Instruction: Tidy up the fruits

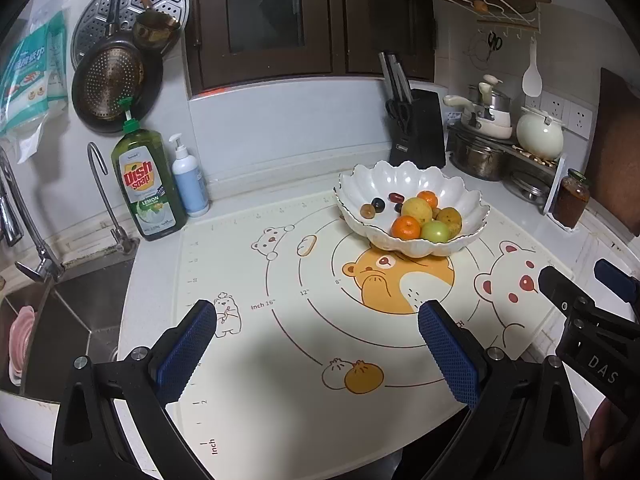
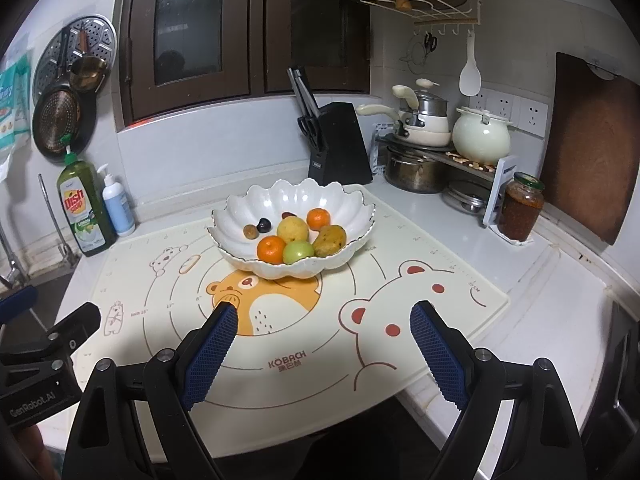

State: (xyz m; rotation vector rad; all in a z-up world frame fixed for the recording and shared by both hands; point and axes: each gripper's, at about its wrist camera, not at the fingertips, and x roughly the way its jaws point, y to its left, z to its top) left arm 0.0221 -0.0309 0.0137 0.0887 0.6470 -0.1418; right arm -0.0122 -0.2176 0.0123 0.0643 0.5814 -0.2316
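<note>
A white scalloped bowl [image 1: 412, 184] [image 2: 296, 200] stands at the back of a bear-print mat [image 1: 304, 352] [image 2: 304, 336]. It holds two oranges [image 1: 405, 227] [image 2: 271, 249], a green fruit [image 1: 439, 232] [image 2: 298, 251], a yellow fruit [image 1: 416, 208] [image 2: 293, 229], a brownish mango [image 2: 329, 240] and small dark fruits [image 1: 378, 203] [image 2: 263, 225]. My left gripper [image 1: 318, 312] is open and empty above the mat's front. My right gripper [image 2: 325, 314] is open and empty, in front of the bowl. The right gripper also shows at the right edge of the left wrist view [image 1: 580, 284].
A sink [image 1: 60, 320] and tap [image 1: 104, 184] lie to the left, with a dish soap bottle [image 1: 146, 184] [image 2: 82, 208] and pump bottle [image 1: 188, 180]. A knife block [image 1: 416, 128] [image 2: 340, 144], pots [image 2: 416, 164], a sauce jar [image 2: 520, 208] and a cutting board [image 2: 588, 148] stand behind and right.
</note>
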